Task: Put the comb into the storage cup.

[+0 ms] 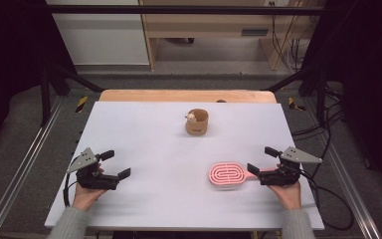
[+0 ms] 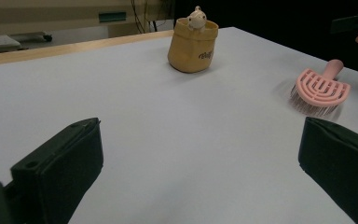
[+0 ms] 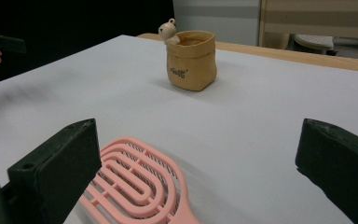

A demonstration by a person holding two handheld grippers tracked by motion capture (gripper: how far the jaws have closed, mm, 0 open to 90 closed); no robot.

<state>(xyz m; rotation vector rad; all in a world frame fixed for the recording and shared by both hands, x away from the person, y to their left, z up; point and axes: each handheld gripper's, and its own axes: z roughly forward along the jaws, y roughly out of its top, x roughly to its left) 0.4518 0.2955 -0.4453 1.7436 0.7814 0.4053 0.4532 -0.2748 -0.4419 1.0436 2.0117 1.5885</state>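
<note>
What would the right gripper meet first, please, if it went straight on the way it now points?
Most likely the pink hairbrush: the right gripper has its jaws open, with the brush's handle and head lying just ahead between them. The tan pot stands much farther off.

Grey floor point(image 1: 30, 129), wooden furniture point(image 1: 214, 30) behind, perhaps shelving; cables point(image 1: 288, 47).

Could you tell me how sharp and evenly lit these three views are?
High view: table evenly lit, surroundings dark, detail soft. Left gripper view: brush bristles slightly blurred, its own black jaws out of focus at the bottom. Right gripper view: pouch fairly crisp with a soft shadow, near jaws blurred, dark backdrop at left.
</note>
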